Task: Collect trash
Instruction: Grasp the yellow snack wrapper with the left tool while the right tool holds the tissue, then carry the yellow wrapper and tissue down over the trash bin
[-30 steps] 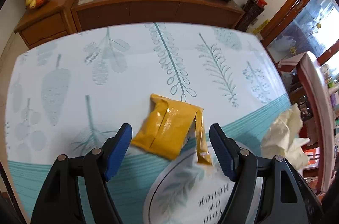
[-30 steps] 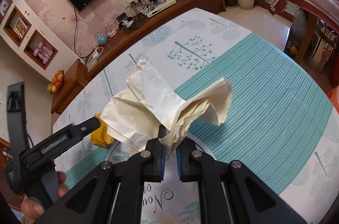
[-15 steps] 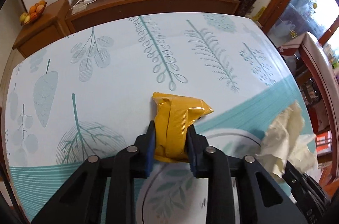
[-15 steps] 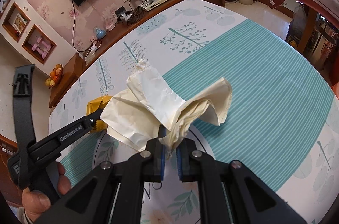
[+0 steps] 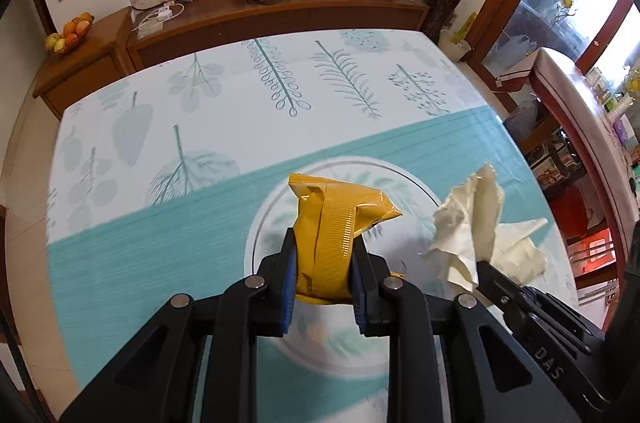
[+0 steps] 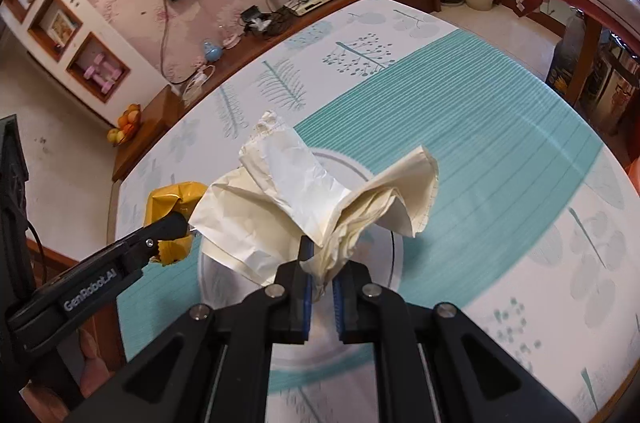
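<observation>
Left wrist view: left gripper (image 5: 323, 265) jaws have just been closing and now pinch a yellow wrapper (image 5: 336, 227), lifted clear above the table (image 5: 168, 215) with its leaf-print cloth. Right gripper (image 6: 320, 275) fingers nearly together, clamped on crumpled paper (image 6: 304, 199), also off the table. Paper just right of wrapper, apart. Person's hand (image 6: 90, 363) visible under left gripper in right wrist view.

Glossy yellow plastic wrapper (image 5: 340, 223), matt crumpled cream paper (image 6: 304, 195), smooth printed tablecloth (image 5: 168, 223), polished wooden sideboard (image 5: 280, 19).
</observation>
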`<act>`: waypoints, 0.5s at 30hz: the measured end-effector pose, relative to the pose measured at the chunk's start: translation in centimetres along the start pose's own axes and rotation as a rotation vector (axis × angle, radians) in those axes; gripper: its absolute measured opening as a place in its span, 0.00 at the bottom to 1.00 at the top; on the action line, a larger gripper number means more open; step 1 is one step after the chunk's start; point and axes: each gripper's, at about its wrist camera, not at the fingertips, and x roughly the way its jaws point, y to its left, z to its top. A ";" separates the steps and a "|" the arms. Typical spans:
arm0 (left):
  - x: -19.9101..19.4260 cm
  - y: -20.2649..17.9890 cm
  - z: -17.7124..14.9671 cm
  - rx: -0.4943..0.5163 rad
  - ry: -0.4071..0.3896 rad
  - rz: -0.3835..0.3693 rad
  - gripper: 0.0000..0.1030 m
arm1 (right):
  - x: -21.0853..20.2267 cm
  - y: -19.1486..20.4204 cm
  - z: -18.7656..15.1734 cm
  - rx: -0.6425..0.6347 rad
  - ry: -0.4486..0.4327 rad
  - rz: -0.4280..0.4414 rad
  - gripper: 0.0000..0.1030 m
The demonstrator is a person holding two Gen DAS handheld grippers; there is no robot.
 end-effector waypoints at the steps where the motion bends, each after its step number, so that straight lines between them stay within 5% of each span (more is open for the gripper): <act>1: -0.9 -0.3 -0.7 -0.003 -0.007 0.000 0.20 | -0.5 0.0 -0.4 -0.006 0.001 0.006 0.08; 15: -11.2 -5.0 -13.4 -0.069 -0.060 0.038 0.20 | -9.8 -3.6 -9.6 -0.121 0.025 0.131 0.08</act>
